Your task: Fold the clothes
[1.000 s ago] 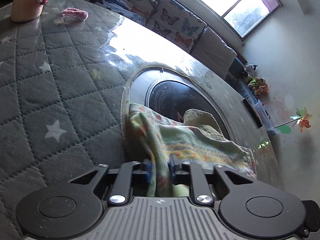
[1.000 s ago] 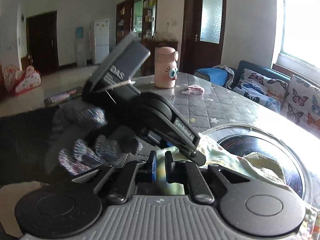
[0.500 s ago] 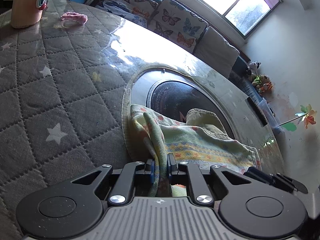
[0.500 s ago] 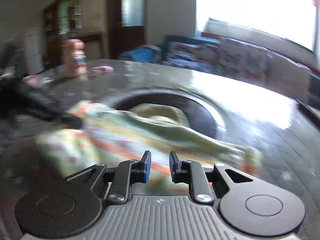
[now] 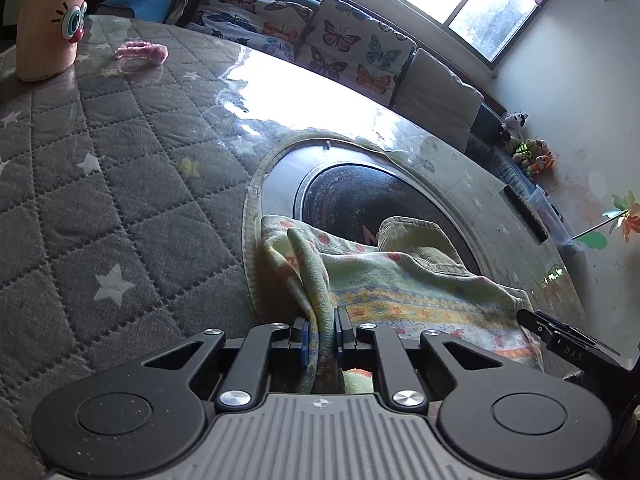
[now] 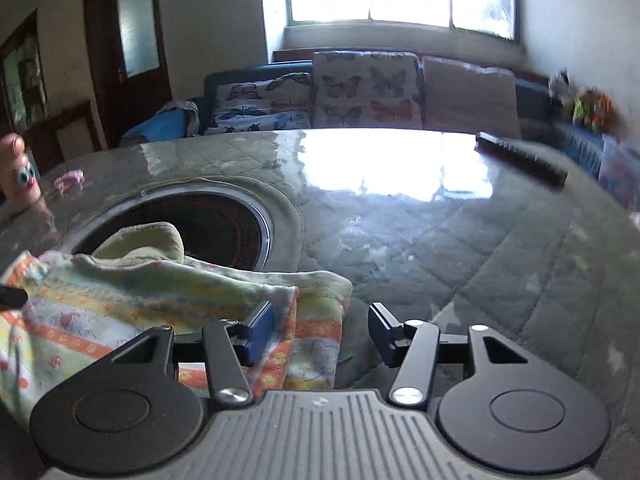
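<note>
Round table (image 5: 132, 184) under grey quilted cover, with dark central disc (image 5: 360, 208); on it lie patterned cloth (image 5: 420, 292), pink bottle (image 5: 48, 40), pink band (image 5: 140, 50).

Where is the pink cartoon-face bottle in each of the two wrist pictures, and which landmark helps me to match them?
Left wrist view: the pink bottle stands at the top left corner, on the quilted table cover.
Right wrist view: the pink bottle is at the far left edge, partly cut off.
Shared landmark: the small pink item lying just right of the bottle.
</note>
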`<state>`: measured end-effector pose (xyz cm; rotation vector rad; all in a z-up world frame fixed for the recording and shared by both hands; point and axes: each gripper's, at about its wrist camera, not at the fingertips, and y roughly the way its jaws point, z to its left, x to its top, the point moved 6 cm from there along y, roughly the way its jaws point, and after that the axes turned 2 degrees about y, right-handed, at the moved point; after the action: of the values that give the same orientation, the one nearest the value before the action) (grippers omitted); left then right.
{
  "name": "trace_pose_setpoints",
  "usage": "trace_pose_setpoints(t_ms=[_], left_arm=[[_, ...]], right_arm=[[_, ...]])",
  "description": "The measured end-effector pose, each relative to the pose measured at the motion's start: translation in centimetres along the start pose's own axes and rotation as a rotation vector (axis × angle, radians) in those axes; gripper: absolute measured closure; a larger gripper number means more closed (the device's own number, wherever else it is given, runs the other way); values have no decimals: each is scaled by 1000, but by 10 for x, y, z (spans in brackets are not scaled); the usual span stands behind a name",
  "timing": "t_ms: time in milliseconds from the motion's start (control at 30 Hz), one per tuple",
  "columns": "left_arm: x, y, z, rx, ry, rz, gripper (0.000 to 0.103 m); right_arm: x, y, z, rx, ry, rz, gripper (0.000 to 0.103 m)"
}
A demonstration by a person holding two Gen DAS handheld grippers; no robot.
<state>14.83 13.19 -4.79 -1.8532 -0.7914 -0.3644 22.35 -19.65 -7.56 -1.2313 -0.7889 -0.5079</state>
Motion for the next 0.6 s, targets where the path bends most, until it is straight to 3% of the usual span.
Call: trace_pose_setpoints(t_ms=[67,133,233,400,600], left_arm=[[0,-1,-1,6,6,-2,90],[1,-2,-4,11,13,-8,90],[5,-9,-12,11,34,-27,92],[18,-22,-46,-30,102,-70,94],[28,-12,-115,-116,210,-82,94]], right_arm=[[-1,-2,0,38,17,-1,55],[-2,-3,4,80,25,5,81],[-2,-11,7,92,19,-22,95],[6,-39,-6,101,59,-95,96],[18,-82,-48,3,70,-175,97]])
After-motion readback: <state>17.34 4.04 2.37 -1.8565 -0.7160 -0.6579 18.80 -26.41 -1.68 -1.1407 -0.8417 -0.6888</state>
